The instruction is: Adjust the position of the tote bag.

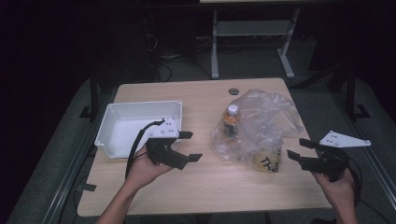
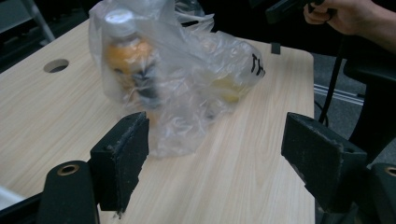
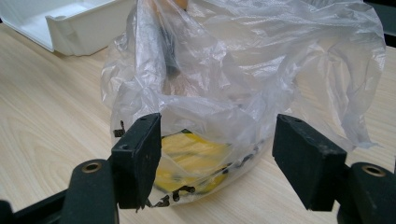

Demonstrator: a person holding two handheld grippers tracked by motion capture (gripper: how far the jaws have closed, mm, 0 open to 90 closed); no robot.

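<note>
High view: the clear plastic bag (image 1: 261,126), with an upright bottle (image 1: 230,122) and a yellow-labelled thing lying in it, sits on the worktop (image 1: 205,186) between the two tongs, the left tongs (image 1: 189,146) well apart from it and spread with nothing between them, the right tongs (image 1: 299,149) just beside its lower corner, also spread. In the right gripper view the bag lies straight ahead of the parted jaws, its yellow-labelled end nearest, not pinched. A white bin (image 1: 140,126) stands behind the left tongs.
</note>
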